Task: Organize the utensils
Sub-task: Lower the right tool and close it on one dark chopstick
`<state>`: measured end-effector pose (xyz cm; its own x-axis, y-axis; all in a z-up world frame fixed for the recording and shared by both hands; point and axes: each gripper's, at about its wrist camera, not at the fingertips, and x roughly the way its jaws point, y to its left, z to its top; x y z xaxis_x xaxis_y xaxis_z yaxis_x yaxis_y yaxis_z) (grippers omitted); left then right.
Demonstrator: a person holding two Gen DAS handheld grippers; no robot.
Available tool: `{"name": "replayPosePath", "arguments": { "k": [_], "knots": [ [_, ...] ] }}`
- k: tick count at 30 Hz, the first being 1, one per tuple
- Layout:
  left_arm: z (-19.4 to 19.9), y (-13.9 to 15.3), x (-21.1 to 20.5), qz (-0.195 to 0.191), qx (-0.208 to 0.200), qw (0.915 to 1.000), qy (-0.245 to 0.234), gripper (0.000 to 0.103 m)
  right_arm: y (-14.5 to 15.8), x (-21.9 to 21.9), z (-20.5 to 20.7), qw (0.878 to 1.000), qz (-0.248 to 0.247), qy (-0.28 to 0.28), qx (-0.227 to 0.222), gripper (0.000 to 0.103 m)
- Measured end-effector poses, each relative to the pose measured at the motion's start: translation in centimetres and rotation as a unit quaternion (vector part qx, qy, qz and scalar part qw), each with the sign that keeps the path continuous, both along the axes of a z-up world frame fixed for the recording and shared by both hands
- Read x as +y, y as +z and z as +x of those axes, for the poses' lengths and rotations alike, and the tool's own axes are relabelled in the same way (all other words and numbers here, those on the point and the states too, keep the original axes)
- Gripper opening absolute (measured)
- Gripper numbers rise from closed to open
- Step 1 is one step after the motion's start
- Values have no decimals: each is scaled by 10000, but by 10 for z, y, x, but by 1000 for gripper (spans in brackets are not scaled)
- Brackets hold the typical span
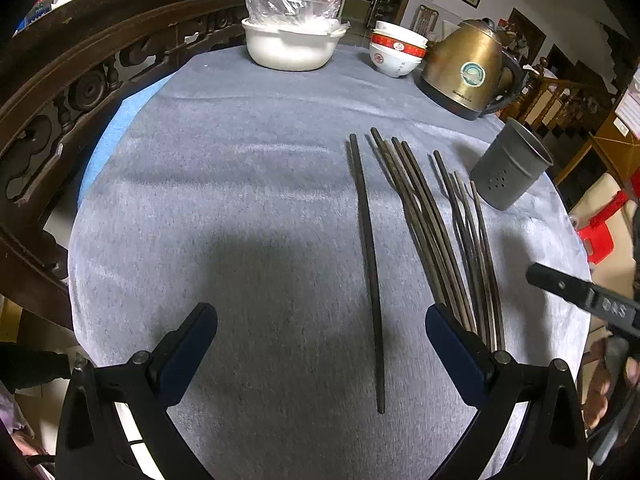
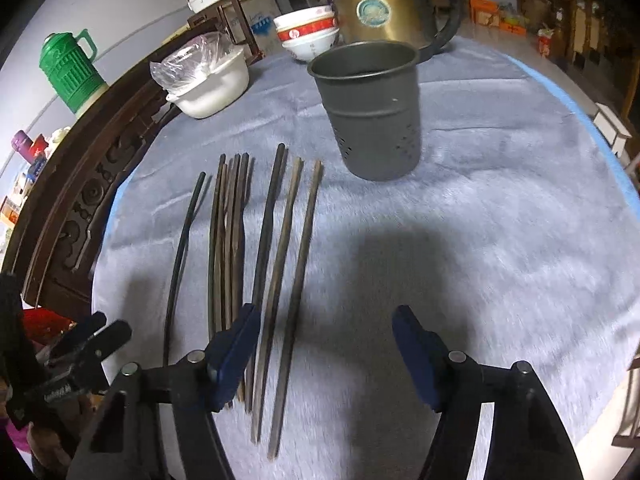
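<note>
Several dark chopsticks (image 1: 432,232) lie side by side on the grey tablecloth (image 1: 240,200), with one dark chopstick (image 1: 370,264) lying apart to their left. A grey perforated metal utensil holder (image 1: 510,168) stands upright behind them on the right. In the right wrist view the chopsticks (image 2: 276,264) lie left of centre and the holder (image 2: 372,116) stands behind them. My left gripper (image 1: 320,336) is open and empty, over the single chopstick's near end. My right gripper (image 2: 326,344) is open and empty, just right of the chopsticks' near ends.
At the back stand a white pot with a plastic bag (image 1: 288,40), stacked red-and-white bowls (image 1: 396,48) and a brass kettle (image 1: 468,68). A carved dark wooden chair back (image 1: 60,92) runs along the table's left edge. A green jug (image 2: 72,68) stands beyond it.
</note>
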<state>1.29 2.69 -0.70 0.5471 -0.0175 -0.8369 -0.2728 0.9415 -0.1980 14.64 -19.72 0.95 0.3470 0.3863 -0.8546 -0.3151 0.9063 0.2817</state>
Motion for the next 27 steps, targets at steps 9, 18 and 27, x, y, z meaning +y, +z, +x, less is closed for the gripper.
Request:
{"name": "replayPosePath", "arguments": {
  "k": [9,18,27],
  "knots": [
    [8,-1,11,53,174,9998,66,103,-27,24,55,9955,173,-27,933,38],
    [34,-8,15,109,555,9984,35,103,-31,47,75,9936,-140,136,1113,9],
    [96,-8,9,114,1274,9917,-121,101,-34,47,75,9919,-348,610,1056,8]
  ]
}}
